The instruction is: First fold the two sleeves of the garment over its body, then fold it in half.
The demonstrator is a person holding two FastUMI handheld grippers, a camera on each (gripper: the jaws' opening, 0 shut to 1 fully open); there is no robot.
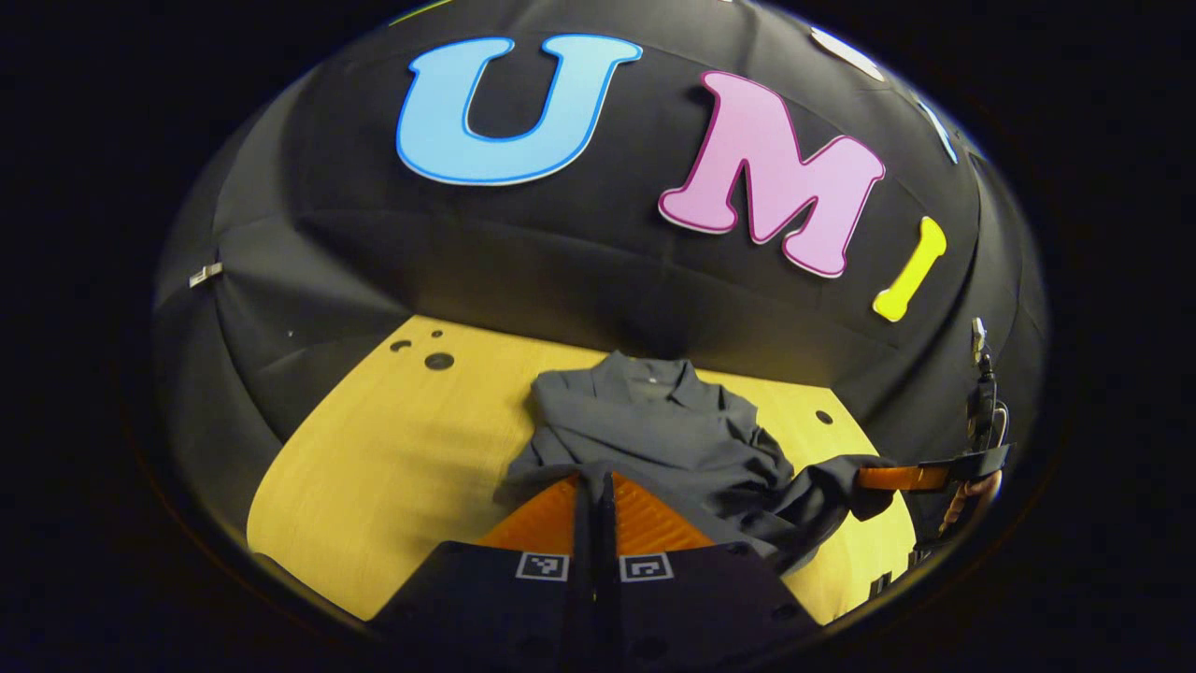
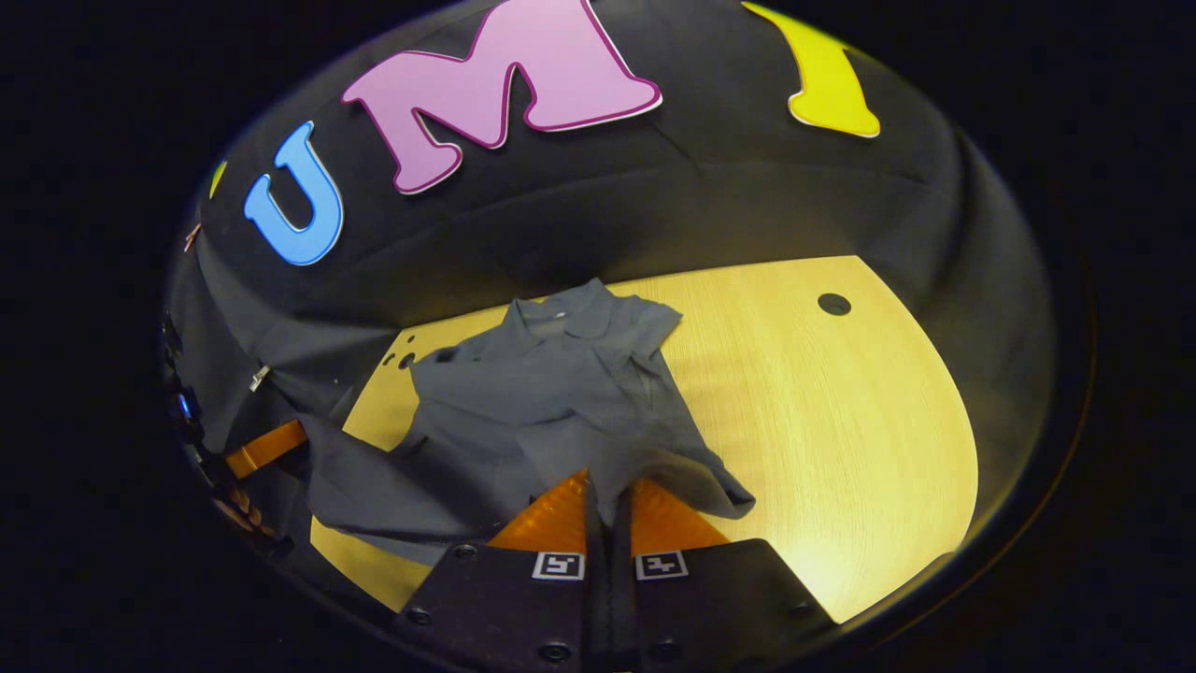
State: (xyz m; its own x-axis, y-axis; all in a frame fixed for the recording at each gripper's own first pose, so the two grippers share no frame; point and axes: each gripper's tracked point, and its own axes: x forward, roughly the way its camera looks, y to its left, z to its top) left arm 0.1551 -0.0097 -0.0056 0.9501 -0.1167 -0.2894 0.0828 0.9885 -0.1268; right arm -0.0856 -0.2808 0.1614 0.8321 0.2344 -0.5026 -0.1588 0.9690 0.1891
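Fabric looks soft and limp, so hem corners suit: left gripper (image 1: 594, 481) and right gripper (image 2: 605, 488) both pinch the garment (image 1: 654, 425) closed.

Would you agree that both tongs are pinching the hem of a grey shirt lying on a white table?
Not quite: the table is yellow wood, not white, as the right gripper view shows. The rest holds: the left tongs and right tongs each pinch the hem of the grey shirt.

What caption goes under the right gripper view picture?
Right gripper pinches the hem of a gray shirt on a wooden table.
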